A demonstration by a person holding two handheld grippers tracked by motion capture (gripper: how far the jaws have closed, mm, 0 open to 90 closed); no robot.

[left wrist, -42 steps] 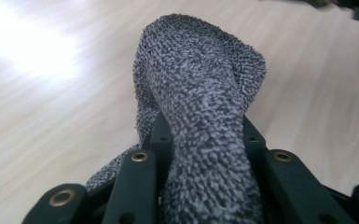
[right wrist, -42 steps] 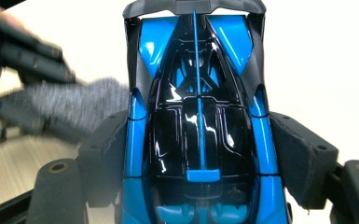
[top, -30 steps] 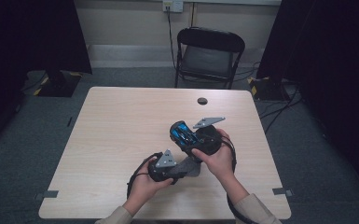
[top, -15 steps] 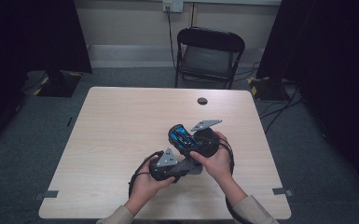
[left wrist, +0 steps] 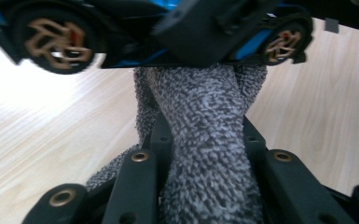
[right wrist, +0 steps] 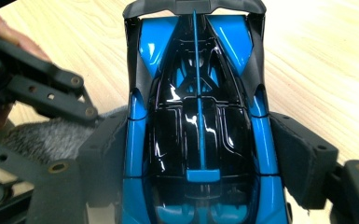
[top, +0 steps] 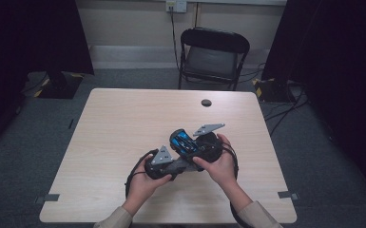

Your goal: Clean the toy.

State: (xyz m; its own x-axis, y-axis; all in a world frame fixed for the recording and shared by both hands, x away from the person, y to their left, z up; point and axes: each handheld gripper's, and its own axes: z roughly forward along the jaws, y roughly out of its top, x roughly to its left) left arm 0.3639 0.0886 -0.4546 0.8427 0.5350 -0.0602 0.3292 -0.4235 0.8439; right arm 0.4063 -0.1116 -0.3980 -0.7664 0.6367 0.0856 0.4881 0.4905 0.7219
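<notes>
A blue and black toy car [top: 184, 141] [right wrist: 198, 116] hangs above the table, with my right gripper [top: 193, 145] [right wrist: 200, 158] shut on its two sides. My left gripper [top: 173, 164] [left wrist: 205, 133] is shut on a grey fuzzy cloth [left wrist: 200, 93]. The cloth presses against the car's side [left wrist: 121, 28], between its two gold-spoked wheels. In the right gripper view the left gripper [right wrist: 37, 88] and the cloth [right wrist: 42, 137] sit against the car's left flank. Both hands are close together over the table's near middle.
The light wooden table [top: 123, 123] bears a small black round object [top: 206, 102] near its far edge. A black folding chair [top: 212, 54] stands behind the table. Cables trail from the grippers toward the near edge.
The left gripper with the cloth has edged slightly up toward the car. The right gripper and the car have stayed in place.
</notes>
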